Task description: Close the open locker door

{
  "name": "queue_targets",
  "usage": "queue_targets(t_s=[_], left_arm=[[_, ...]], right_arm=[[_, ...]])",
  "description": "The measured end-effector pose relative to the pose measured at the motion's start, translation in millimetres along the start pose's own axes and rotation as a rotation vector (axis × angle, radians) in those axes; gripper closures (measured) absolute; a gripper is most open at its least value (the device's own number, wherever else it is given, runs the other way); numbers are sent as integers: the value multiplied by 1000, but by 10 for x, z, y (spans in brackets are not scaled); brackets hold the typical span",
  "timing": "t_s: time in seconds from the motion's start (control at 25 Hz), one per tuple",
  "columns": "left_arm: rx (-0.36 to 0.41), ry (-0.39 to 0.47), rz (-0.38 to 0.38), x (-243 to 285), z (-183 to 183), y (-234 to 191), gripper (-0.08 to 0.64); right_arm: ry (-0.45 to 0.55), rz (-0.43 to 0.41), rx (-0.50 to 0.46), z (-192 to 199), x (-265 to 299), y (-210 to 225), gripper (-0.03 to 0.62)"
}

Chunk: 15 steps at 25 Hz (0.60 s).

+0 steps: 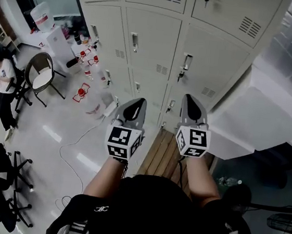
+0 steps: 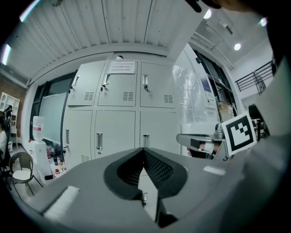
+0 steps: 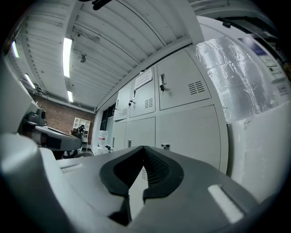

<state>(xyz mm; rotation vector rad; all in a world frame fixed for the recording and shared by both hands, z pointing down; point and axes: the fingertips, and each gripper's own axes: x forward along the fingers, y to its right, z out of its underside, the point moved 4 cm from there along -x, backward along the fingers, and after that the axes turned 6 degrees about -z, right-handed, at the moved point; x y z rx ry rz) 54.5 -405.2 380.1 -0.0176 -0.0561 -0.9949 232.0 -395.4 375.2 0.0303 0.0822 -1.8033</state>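
Note:
A bank of pale grey lockers [image 1: 160,42] fills the far side of the head view; every door I see there lies flush with the front, each with a small handle [image 1: 186,62]. My left gripper [image 1: 138,102] and right gripper [image 1: 189,98] are held side by side, pointing level at the lockers and a short way off them. Both are shut with nothing between the jaws. In the left gripper view the left gripper [image 2: 144,149] faces the lockers [image 2: 116,123]. In the right gripper view the right gripper [image 3: 143,148] faces the lockers [image 3: 182,123].
A large white block wrapped in plastic [image 1: 262,111] stands right of the lockers. Wooden slats [image 1: 165,153] lie below the grippers. To the left are a chair [image 1: 40,73], a person [image 1: 3,82], bottles on the floor [image 1: 82,92], a white cable [image 1: 80,138]. A fan [image 1: 285,224] stands at lower right.

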Motion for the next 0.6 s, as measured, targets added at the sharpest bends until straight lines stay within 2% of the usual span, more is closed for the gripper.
queue_targets(t_s=[0.6], left_arm=[[10,1,-13,-81,-18,136,560]], right_arm=[[9,-3,5,4,-140,112,581]])
